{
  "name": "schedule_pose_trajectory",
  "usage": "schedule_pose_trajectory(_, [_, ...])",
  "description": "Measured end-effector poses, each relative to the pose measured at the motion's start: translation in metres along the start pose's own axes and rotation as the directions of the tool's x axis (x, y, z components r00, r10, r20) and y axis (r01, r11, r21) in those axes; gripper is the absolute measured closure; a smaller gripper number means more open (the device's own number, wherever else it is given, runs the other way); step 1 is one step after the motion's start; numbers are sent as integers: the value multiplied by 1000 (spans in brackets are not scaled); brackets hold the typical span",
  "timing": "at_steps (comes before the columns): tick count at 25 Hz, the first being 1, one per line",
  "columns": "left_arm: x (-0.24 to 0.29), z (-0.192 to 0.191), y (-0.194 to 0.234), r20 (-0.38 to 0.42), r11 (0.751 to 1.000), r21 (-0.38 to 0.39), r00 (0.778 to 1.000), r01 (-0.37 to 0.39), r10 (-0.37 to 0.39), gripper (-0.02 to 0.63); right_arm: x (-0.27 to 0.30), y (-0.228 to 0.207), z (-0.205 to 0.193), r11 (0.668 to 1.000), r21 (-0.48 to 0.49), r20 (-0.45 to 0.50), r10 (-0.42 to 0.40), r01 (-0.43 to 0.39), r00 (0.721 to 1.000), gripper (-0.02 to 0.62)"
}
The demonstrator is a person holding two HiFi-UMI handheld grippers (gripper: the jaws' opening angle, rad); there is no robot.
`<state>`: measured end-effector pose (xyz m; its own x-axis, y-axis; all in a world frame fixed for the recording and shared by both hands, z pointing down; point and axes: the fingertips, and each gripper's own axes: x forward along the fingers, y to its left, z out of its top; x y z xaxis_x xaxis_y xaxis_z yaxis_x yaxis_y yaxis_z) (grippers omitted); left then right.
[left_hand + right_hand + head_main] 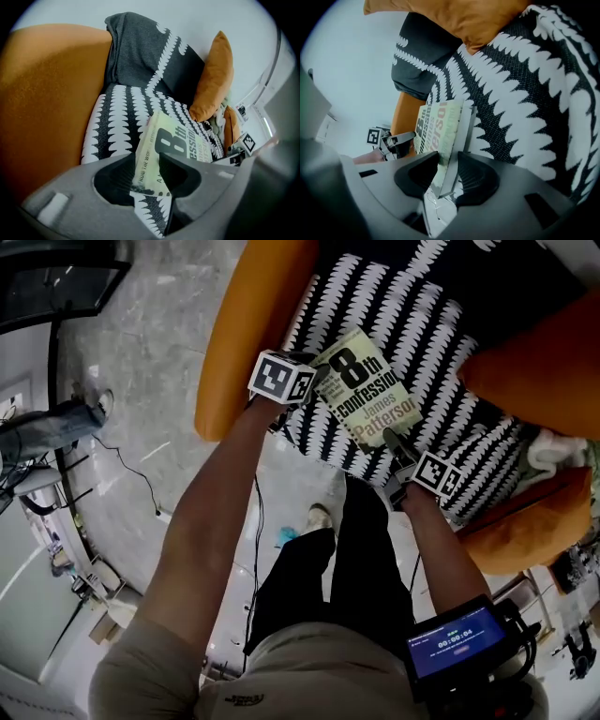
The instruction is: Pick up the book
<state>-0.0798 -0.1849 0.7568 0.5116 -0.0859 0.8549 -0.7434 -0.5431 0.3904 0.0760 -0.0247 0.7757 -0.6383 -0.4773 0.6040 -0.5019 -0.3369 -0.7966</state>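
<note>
On the black-and-white zigzag blanket [427, 310] over the orange chair [242, 329], lying flat with its cover up: the book [367, 388]. At the book's 9 o'clock corner, the left gripper [149, 164], jaws wide apart around that corner, not squeezing it. At the book's 5 o'clock corner, the right gripper [449, 159], jaws pinched on the book's edge, one on the cover and one on the other side. Off at 3 o'clock, an orange cushion [534, 362], near the book but not touching.
</note>
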Motion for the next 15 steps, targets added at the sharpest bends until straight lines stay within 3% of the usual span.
schedule_pose_trajectory(6, [-21,-1,-32,61,1000,-5,998,23,-23,481,-31,0,12,1000,-17,28,-15,15,1000,462])
schedule_pose_trajectory(15, [-101,7,-73,193,998,-29,980,64,-57,506,-89,59,14,993,-110,27,52,-49,998,471])
